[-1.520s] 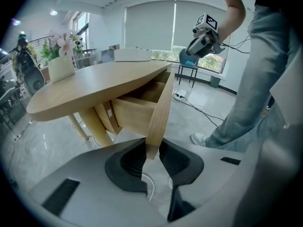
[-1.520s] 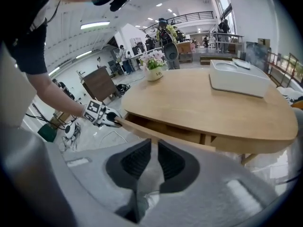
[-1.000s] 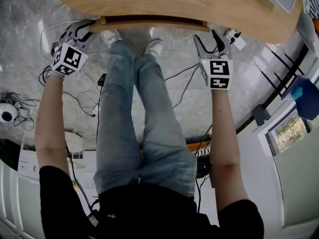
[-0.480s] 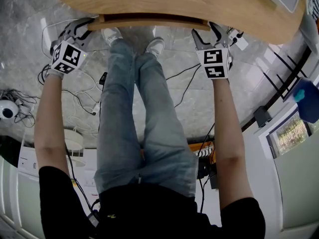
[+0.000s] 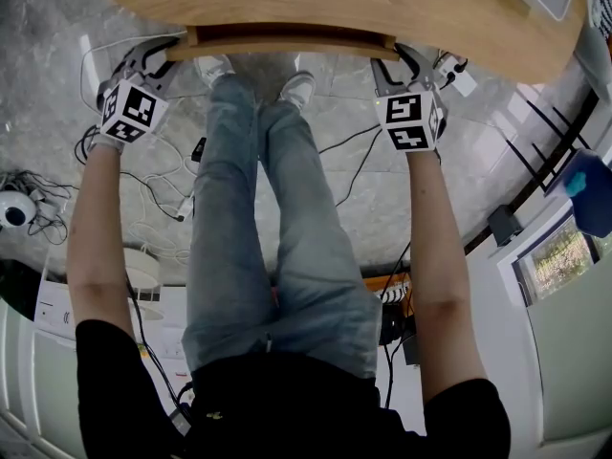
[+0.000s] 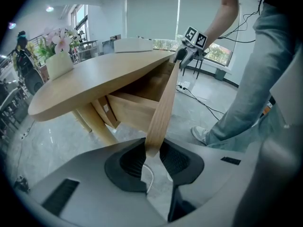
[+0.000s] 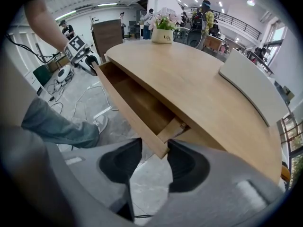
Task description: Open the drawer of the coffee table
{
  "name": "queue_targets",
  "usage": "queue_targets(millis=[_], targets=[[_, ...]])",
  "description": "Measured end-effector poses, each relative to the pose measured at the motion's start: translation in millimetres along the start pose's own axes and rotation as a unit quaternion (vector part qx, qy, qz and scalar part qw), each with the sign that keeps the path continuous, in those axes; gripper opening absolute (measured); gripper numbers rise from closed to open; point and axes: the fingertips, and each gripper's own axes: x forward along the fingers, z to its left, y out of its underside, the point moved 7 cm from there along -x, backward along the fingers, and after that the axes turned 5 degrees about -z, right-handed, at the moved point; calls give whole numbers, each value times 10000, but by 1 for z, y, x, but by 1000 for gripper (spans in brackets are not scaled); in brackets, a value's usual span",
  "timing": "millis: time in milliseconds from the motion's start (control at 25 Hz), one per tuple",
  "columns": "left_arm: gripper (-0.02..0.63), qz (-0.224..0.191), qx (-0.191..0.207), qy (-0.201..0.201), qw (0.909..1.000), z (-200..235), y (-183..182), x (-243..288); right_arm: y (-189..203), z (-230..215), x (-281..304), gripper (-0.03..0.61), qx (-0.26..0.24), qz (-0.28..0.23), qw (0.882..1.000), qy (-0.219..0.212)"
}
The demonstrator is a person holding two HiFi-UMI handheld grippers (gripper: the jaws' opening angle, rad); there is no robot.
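The light wooden drawer point(image 7: 135, 100) stands partly open. The left gripper point(image 6: 152, 151) has its fingers clamped on the drawer front. The right gripper point(image 7: 154, 154) has fingers just closing around the far end, not yet tight. Further pulling remains.

- The coffee table top point(image 5: 335, 3) overhangs the drawer point(image 5: 287, 38), leaving only a narrow strip of its inside open from above.
- The person's legs point(image 5: 268, 208) block the drawer's middle.
- Loose cables point(image 5: 158, 185) trail over the floor point(image 5: 48, 27) before the drawer's two ends.

Coffee table point(image 7: 203, 84), drawer point(image 7: 137, 103): light wood, smooth, matt. Floor point(image 5: 57, 27): glossy marbled stone. Trousers point(image 5: 287, 256): denim cloth.
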Motion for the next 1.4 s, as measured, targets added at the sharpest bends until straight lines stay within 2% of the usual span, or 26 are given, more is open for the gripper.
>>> queue_targets(millis=[800,1400], targets=[[100,223,-270,80,9994,-72,19,-10,41,50,-27,153,-3,196,9997,-136],[98,455,-13,365,9983,-139,37,-17,79,94,-47,147,-105,412,9987,-268]])
